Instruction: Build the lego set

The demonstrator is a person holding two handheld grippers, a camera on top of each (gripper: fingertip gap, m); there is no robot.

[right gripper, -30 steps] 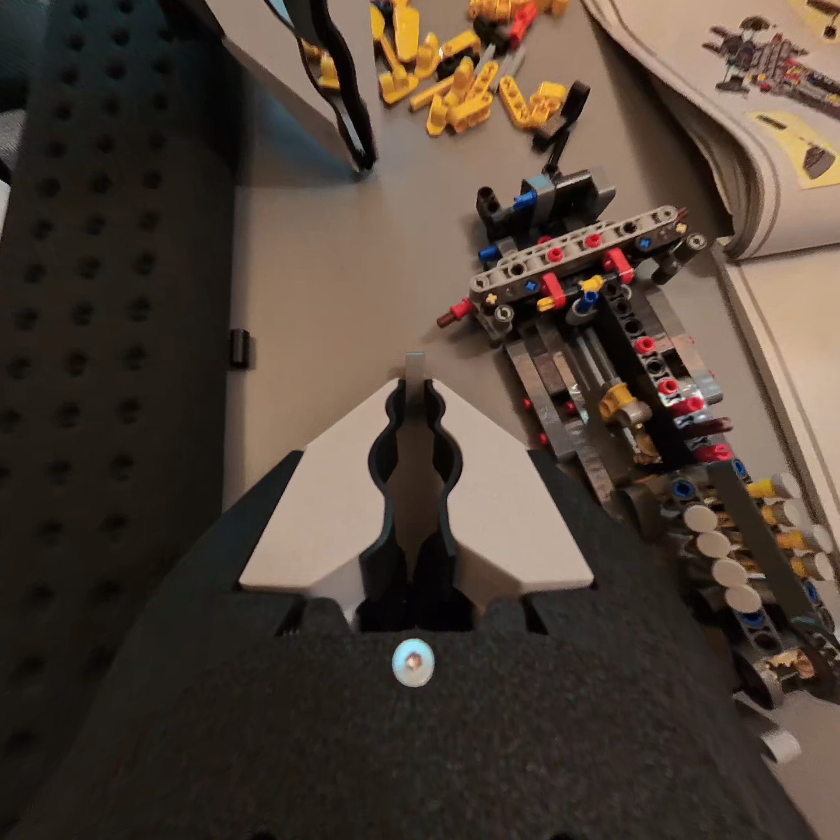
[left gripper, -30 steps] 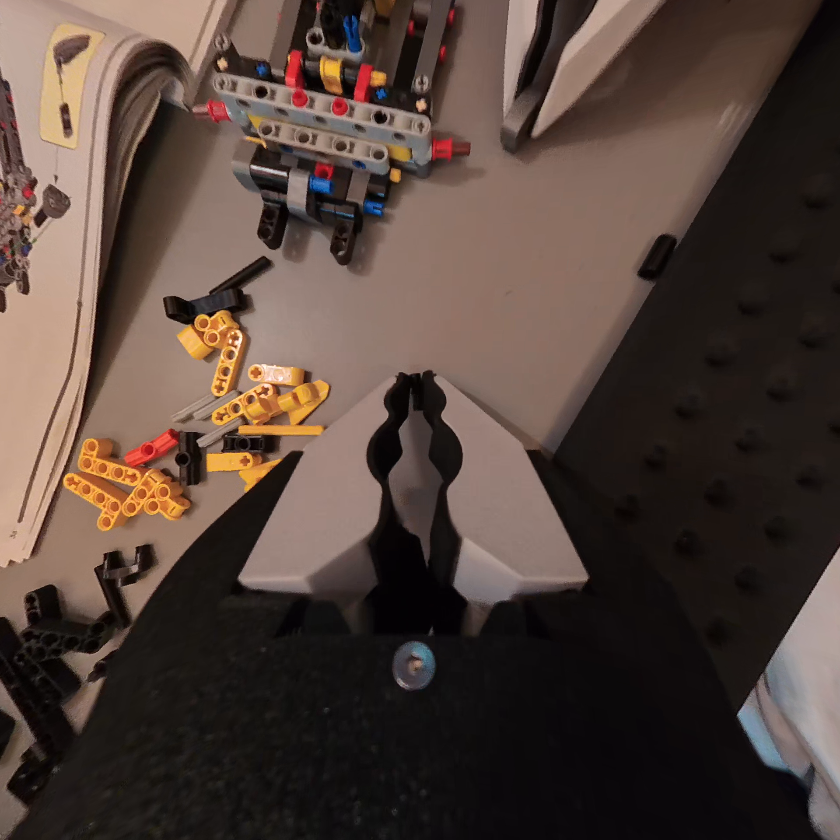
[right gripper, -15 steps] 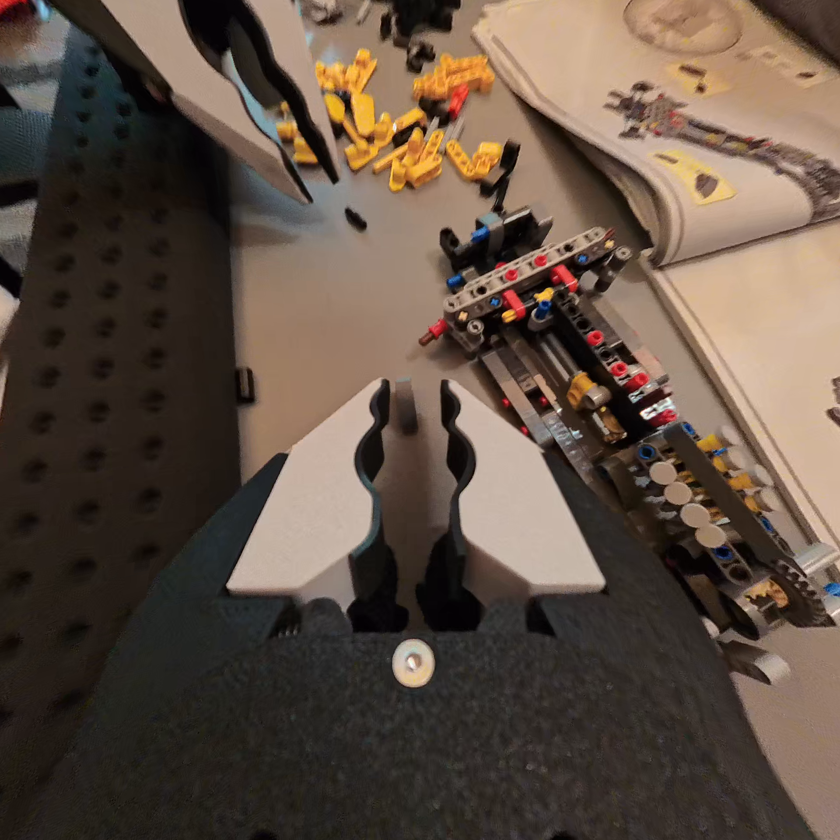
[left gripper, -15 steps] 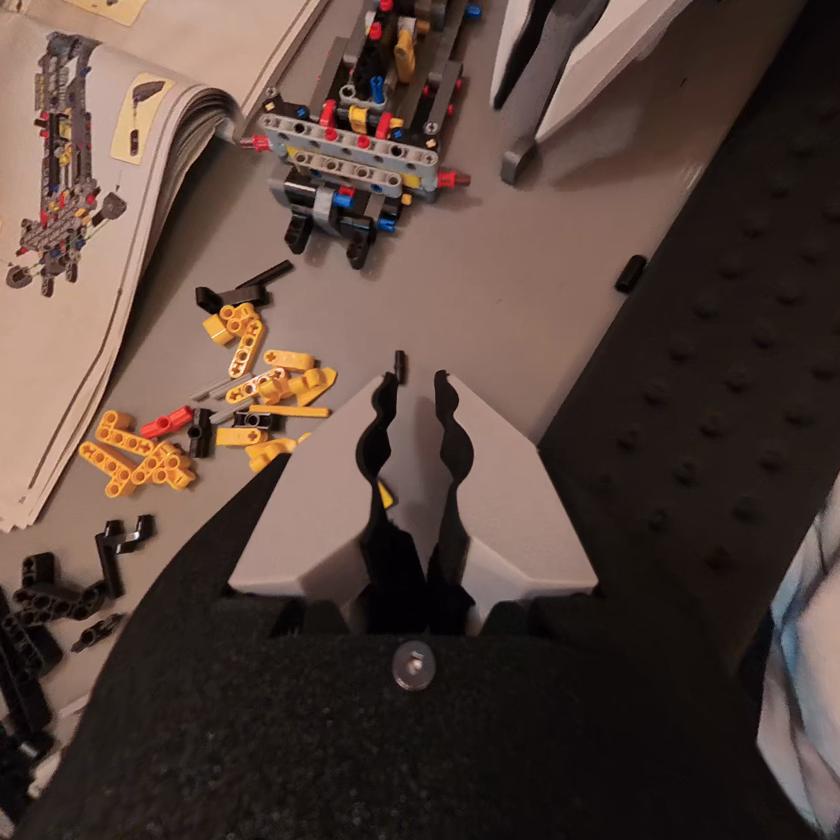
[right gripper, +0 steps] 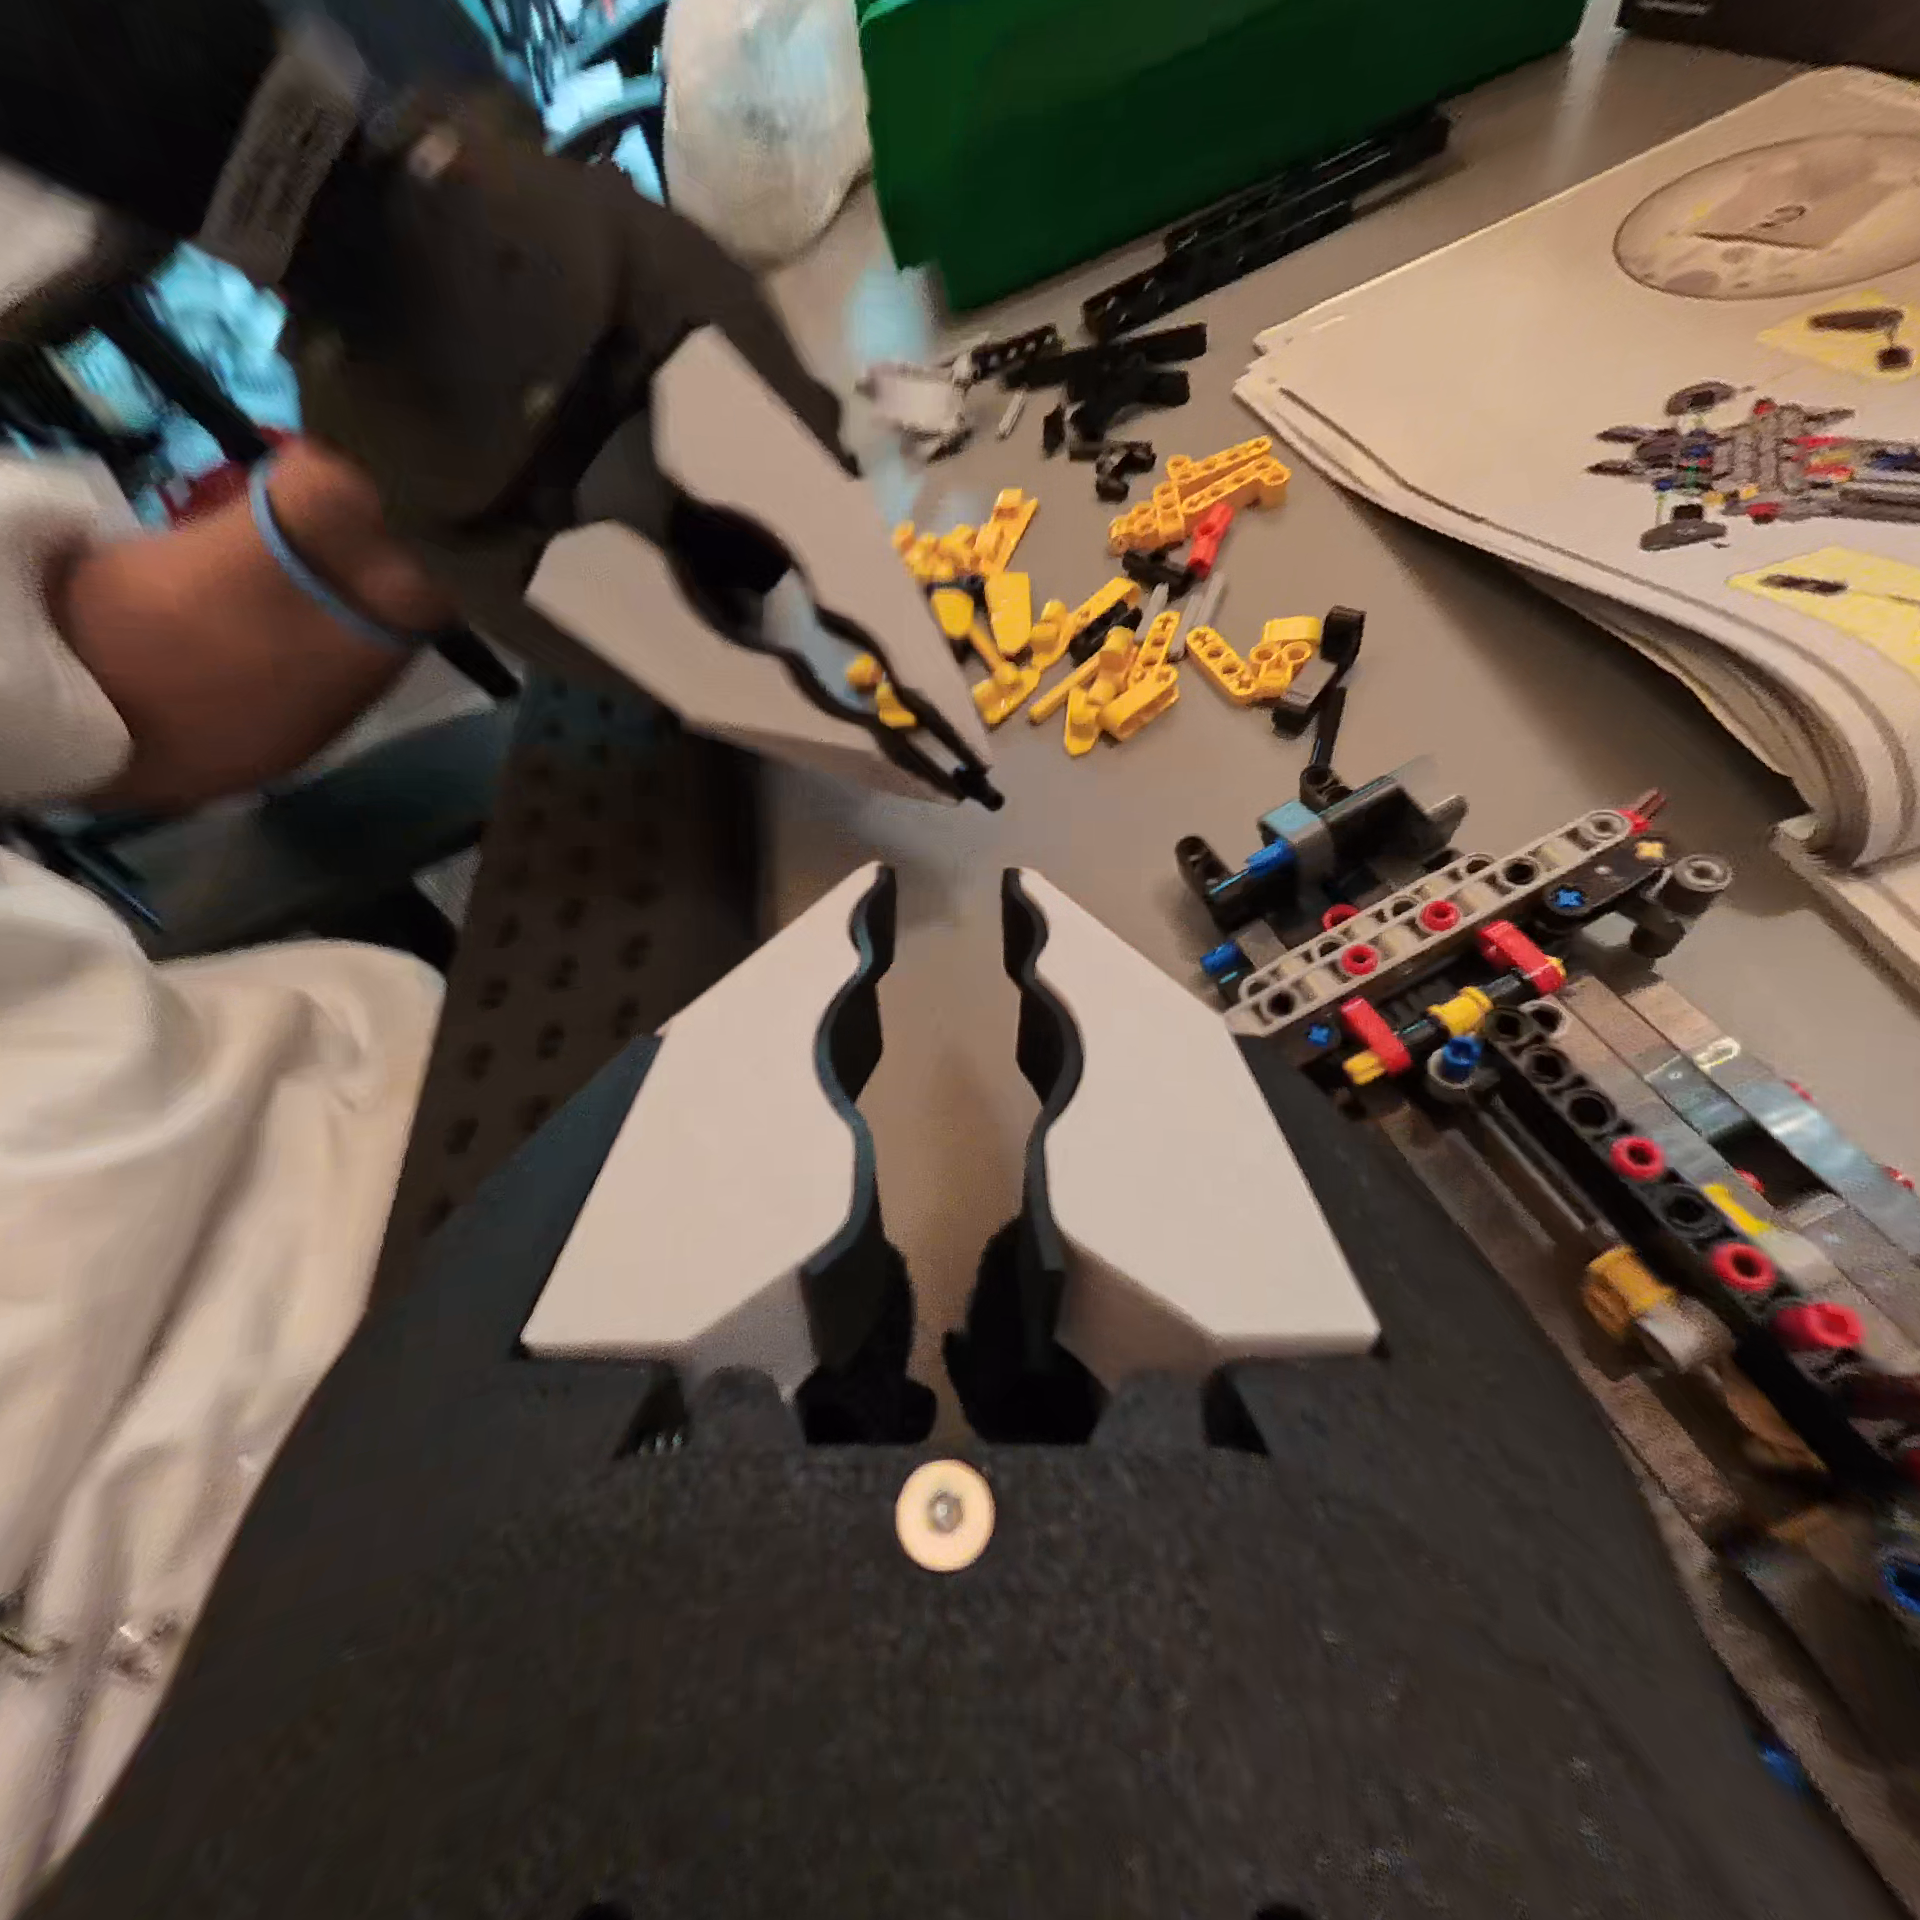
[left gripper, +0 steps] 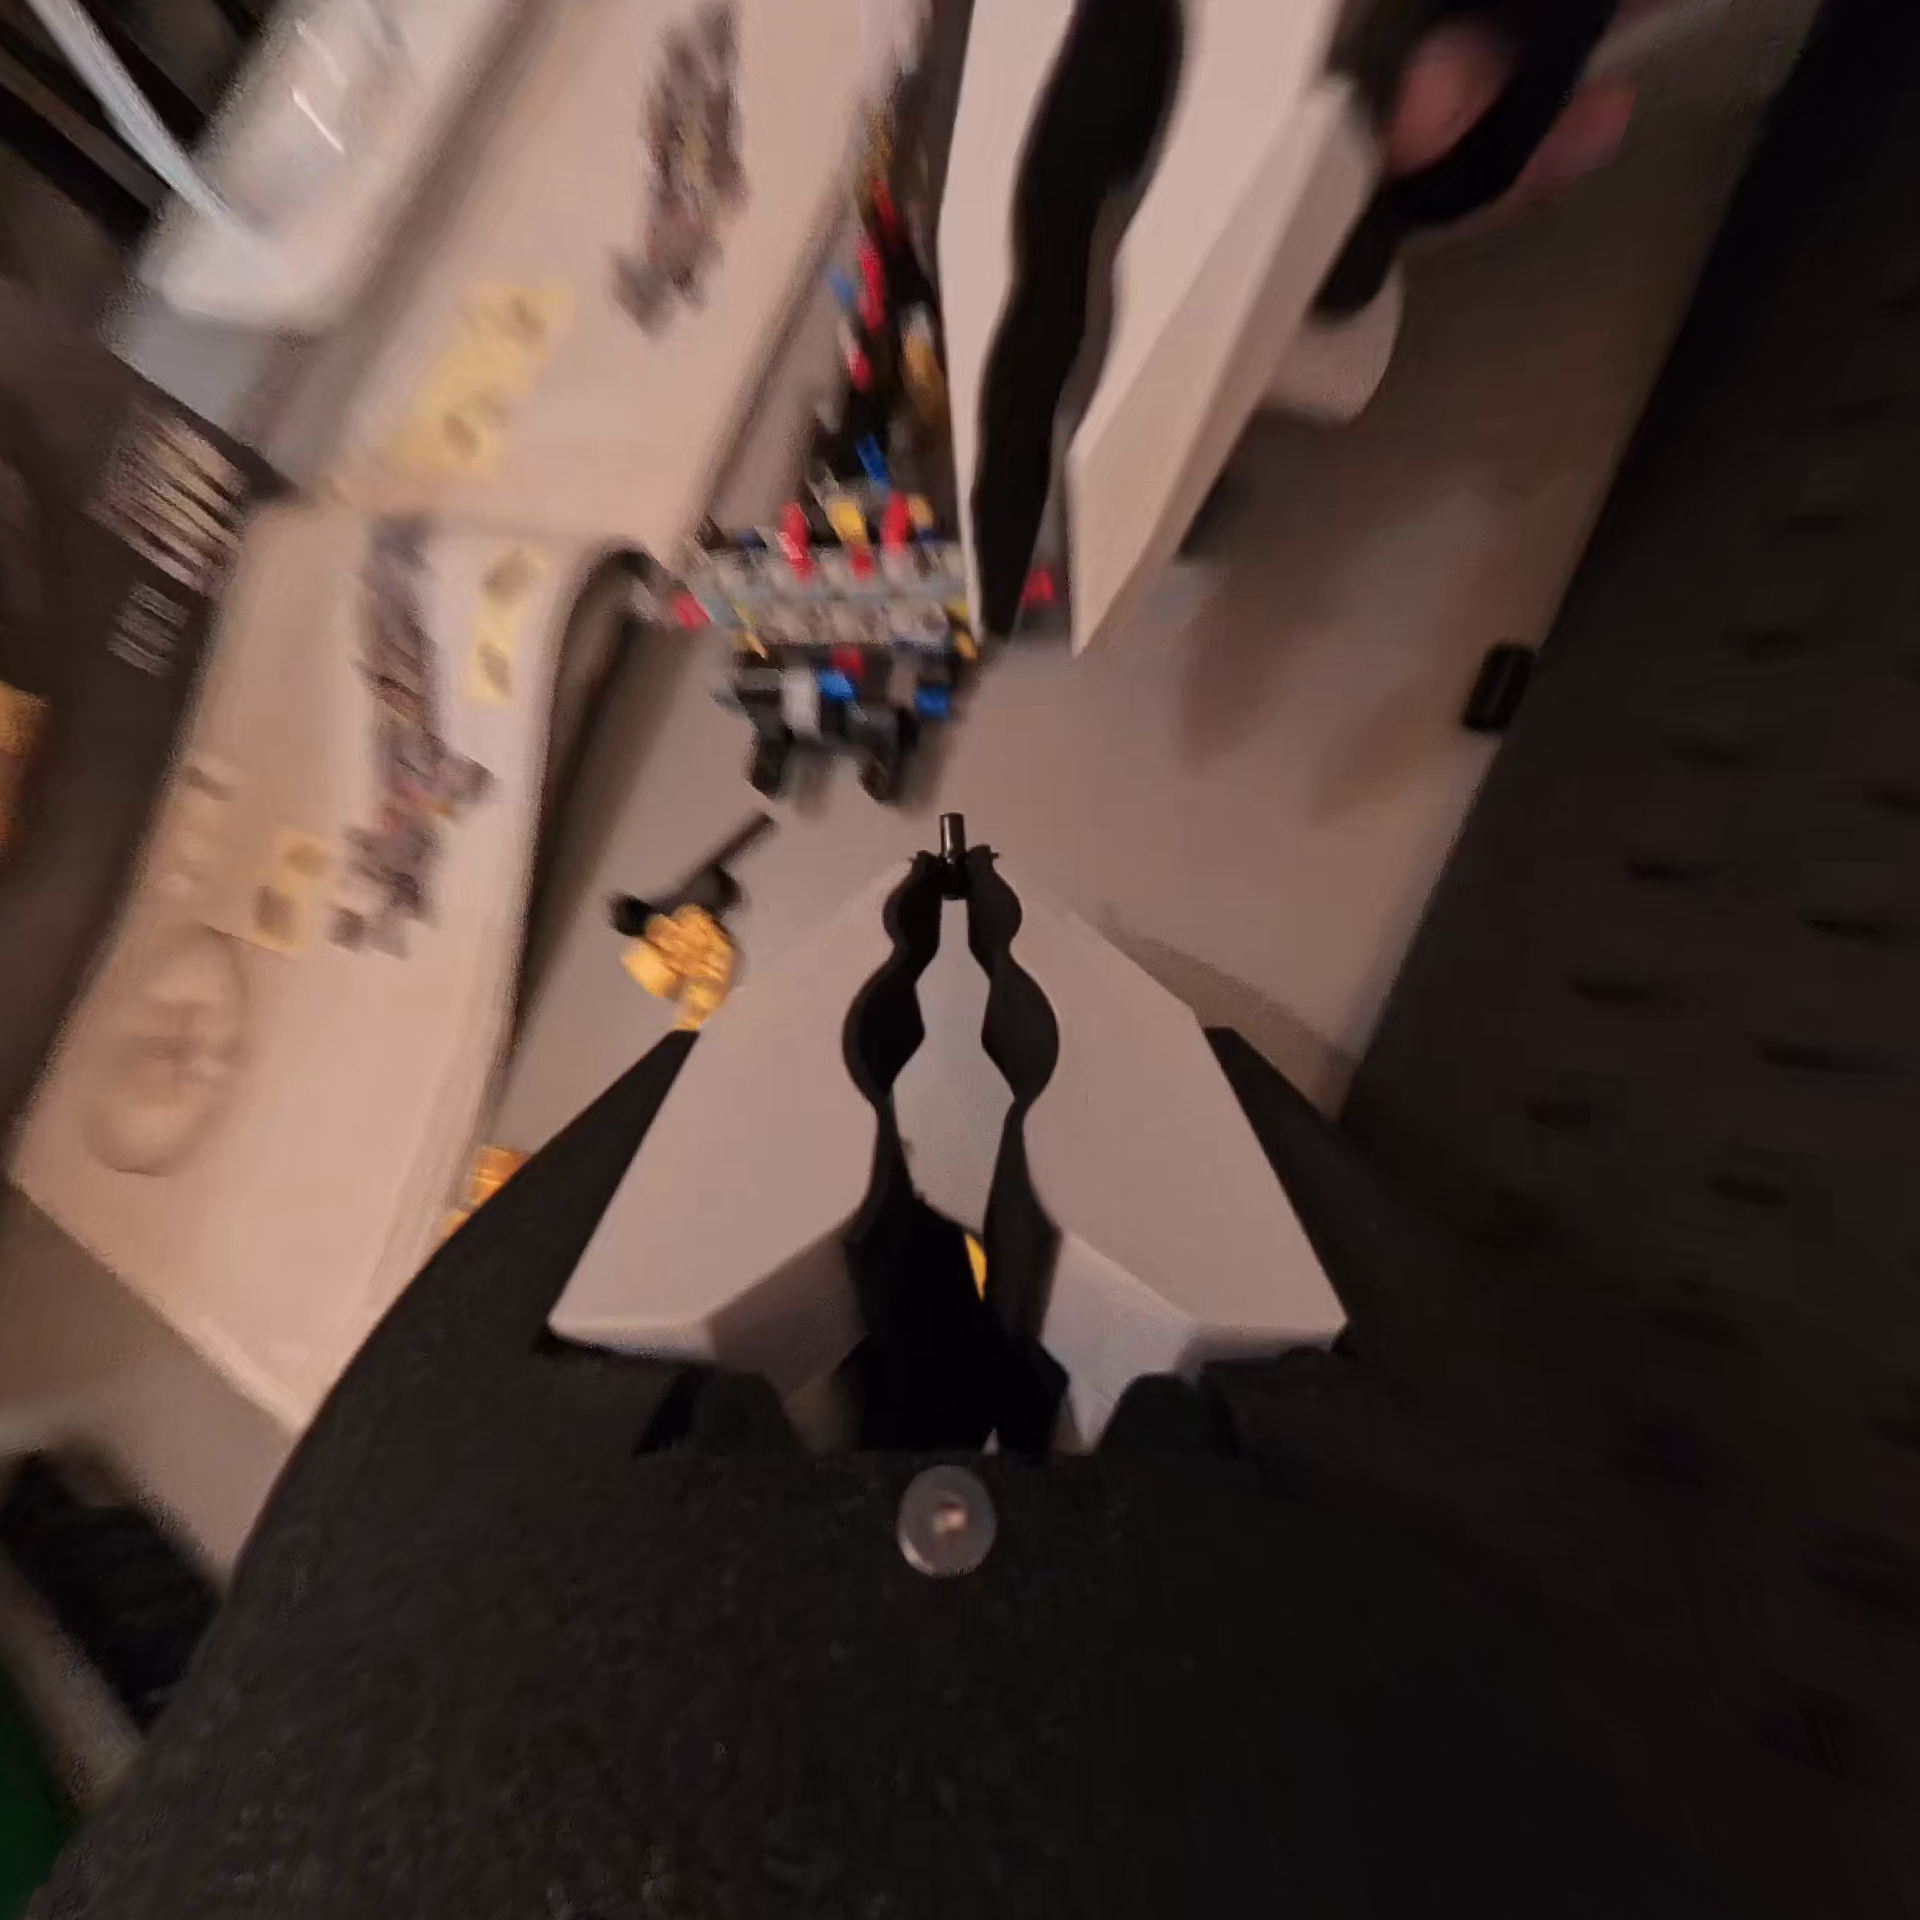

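Note:
My left gripper [left gripper: 951,864] is shut on a small black pin [left gripper: 950,834] that sticks out past its tips, held above the grey table. It also shows in the right wrist view [right gripper: 961,781], with the pin [right gripper: 982,796] at its tip and a person's hand behind it. My right gripper [right gripper: 948,883] is open and empty, just below the pin. The long partly built lego model [right gripper: 1507,1018] lies to the right of it; it shows blurred in the left wrist view [left gripper: 831,644]. The left wrist view is heavily blurred.
A pile of yellow pieces [right gripper: 1091,634] and black pieces [right gripper: 1122,374] lie beyond the grippers. An open instruction booklet [right gripper: 1662,436] lies at the right, a green box [right gripper: 1143,125] at the back. A black studded mat [right gripper: 582,935] borders the table at the left.
The left gripper opened, then shut on the black pin and lifted it. The right gripper opened; the grey piece it held is gone from its fingers. Both grippers rose and drew closer.

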